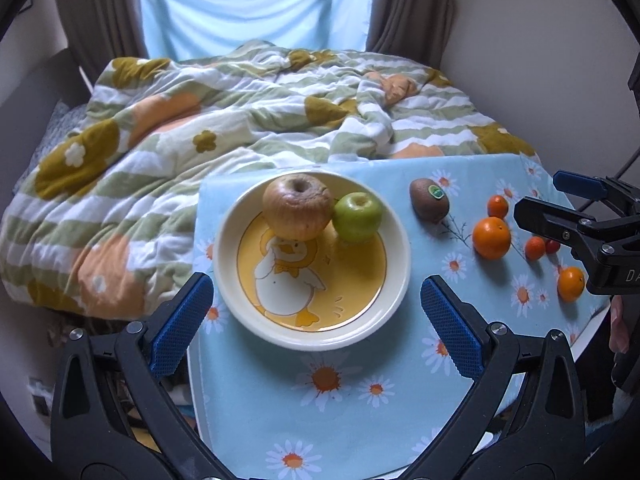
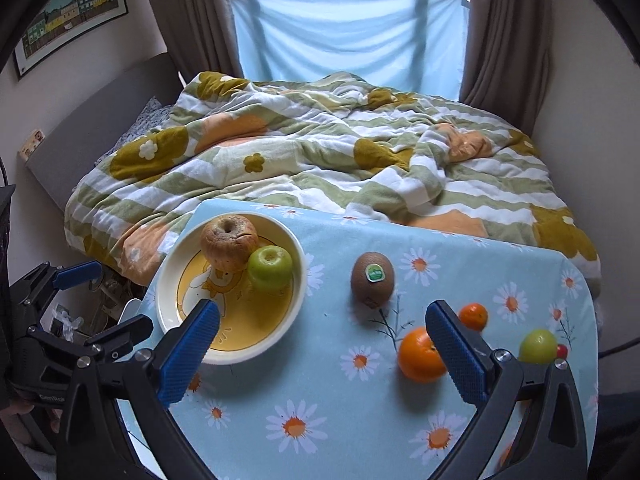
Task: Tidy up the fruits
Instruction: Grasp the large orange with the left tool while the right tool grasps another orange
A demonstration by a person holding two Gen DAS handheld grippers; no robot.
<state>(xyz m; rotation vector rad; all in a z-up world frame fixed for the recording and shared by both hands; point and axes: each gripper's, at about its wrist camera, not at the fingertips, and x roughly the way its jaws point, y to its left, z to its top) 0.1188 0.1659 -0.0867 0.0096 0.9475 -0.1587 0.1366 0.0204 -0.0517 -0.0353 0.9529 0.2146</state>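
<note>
A cream plate (image 1: 240, 280) (image 2: 176, 264) with a duck picture holds a brownish apple (image 1: 297, 210) (image 2: 229, 242) and a small green apple (image 1: 357, 216) (image 2: 270, 267). A kiwi (image 1: 429, 200) (image 2: 373, 278) lies to the plate's right. Beyond it lie a large orange (image 1: 491, 238) (image 2: 418, 356), small oranges (image 1: 498, 206) (image 2: 473, 315), another green fruit (image 2: 538, 346) and a tiny red one (image 2: 562, 351). My left gripper (image 1: 316, 320) is open and empty, straddling the plate's near rim. My right gripper (image 2: 324, 352) is open and empty, above the cloth in front of the kiwi.
The fruit sits on a small table with a blue daisy cloth (image 1: 340, 400) (image 2: 320, 400). A bed with a rumpled striped flower quilt (image 1: 200, 120) (image 2: 320, 152) lies just behind it. Walls and curtains stand at the back.
</note>
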